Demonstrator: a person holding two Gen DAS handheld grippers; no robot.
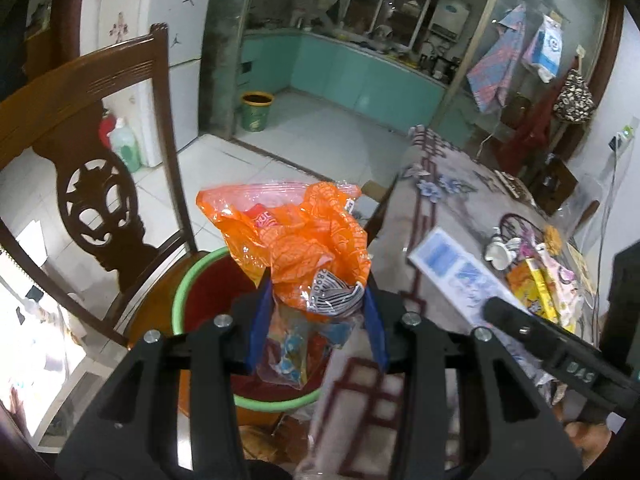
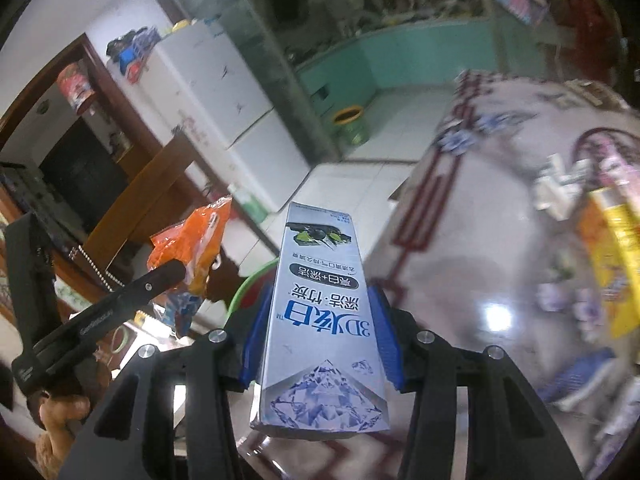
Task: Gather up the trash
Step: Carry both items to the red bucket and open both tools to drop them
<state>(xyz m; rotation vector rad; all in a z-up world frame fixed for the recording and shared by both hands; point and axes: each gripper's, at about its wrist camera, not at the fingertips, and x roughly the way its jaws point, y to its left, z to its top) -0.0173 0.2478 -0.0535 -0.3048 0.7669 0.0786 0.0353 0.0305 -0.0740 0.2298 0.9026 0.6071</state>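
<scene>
- L tongs (image 1: 316,300): blue pads clamped on crumpled orange plastic wrapper (image 1: 298,240), w/ clear bag (image 1: 288,354) hanging below; also seen from R wrist view (image 2: 192,264), wrapper (image 2: 192,240) sticking up past the tips.
- R tongs (image 2: 320,320): pads pressed on both long sides of blue-white toothpaste box (image 2: 320,304); box runs lengthwise along tongs, far end pointing out past the tips. Same box in L view (image 1: 452,268), blurred, over counter edge.
- Below L tongs: red bin w/ green rim (image 1: 200,288), sitting on wooden chair (image 1: 96,184) seat; wrapper held above bin opening.
- Counter (image 1: 452,200): floral patterned cover, just right of bin; yellow packets (image 1: 540,292) & white cup (image 1: 500,256) on far part.
- Bkgd: white fridge (image 1: 176,32), green-yellow bucket (image 1: 256,110) on tiled floor, teal kitchen cabinets (image 1: 352,76).
</scene>
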